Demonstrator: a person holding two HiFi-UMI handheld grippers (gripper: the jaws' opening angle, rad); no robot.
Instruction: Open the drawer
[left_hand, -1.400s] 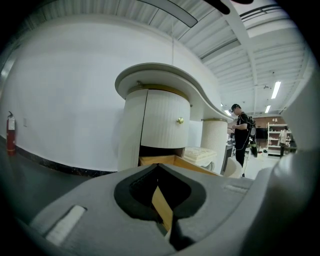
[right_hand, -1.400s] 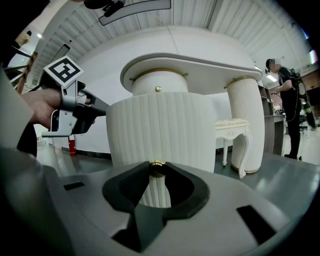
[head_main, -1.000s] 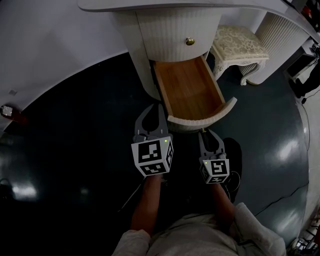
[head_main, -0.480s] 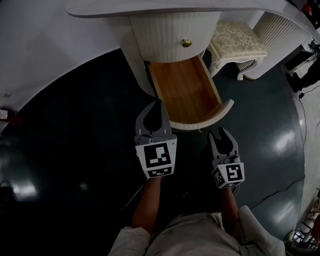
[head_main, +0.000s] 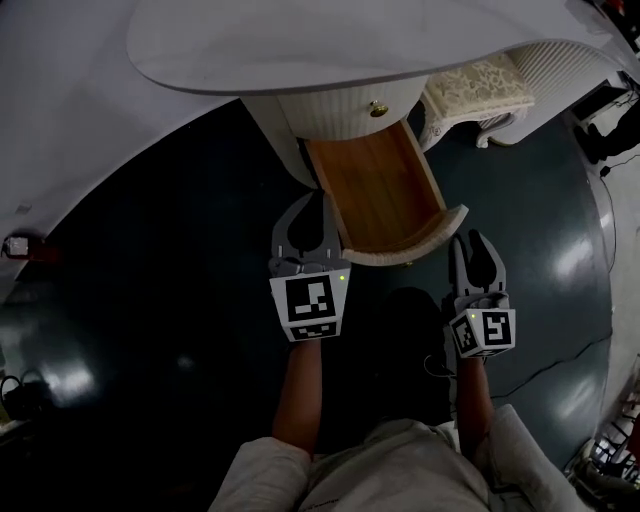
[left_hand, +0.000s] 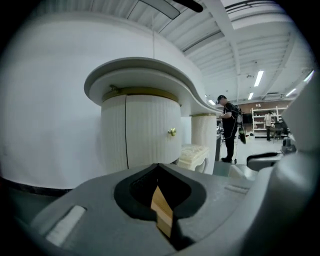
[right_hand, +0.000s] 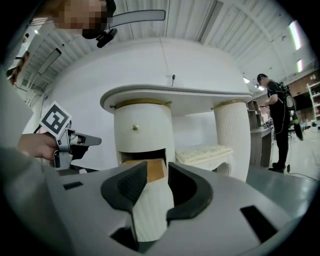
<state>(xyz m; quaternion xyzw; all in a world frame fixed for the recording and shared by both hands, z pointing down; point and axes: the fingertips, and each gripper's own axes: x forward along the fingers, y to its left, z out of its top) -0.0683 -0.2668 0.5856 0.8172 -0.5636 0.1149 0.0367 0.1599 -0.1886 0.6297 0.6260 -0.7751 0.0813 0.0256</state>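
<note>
The drawer (head_main: 385, 190) stands pulled out of the white ribbed cabinet (head_main: 340, 110), its wooden inside bare and its curved white front (head_main: 405, 250) nearest me. My left gripper (head_main: 312, 210) hangs beside the drawer's left wall, its tips together on nothing. My right gripper (head_main: 470, 242) is off the front's right end and touches nothing. Its jaws are closing, still apart, with nothing between them. In the right gripper view the drawer front (right_hand: 150, 210) shows through the gap, under the upper drawer's brass knob (right_hand: 134, 127). The left gripper view shows the cabinet (left_hand: 140, 130) ahead.
The white tabletop (head_main: 330, 50) overhangs the cabinet. A cream upholstered stool (head_main: 478, 88) stands right of it, beside a ribbed column (head_main: 575, 65). The floor is dark and glossy, and a cable (head_main: 560, 360) lies on it at right. A person (left_hand: 230, 131) stands far off at shelving.
My right gripper has moved away from the drawer front, to the right. Both grippers have risen. The tabletop now hides more of the cabinet. The drawer stays open.
</note>
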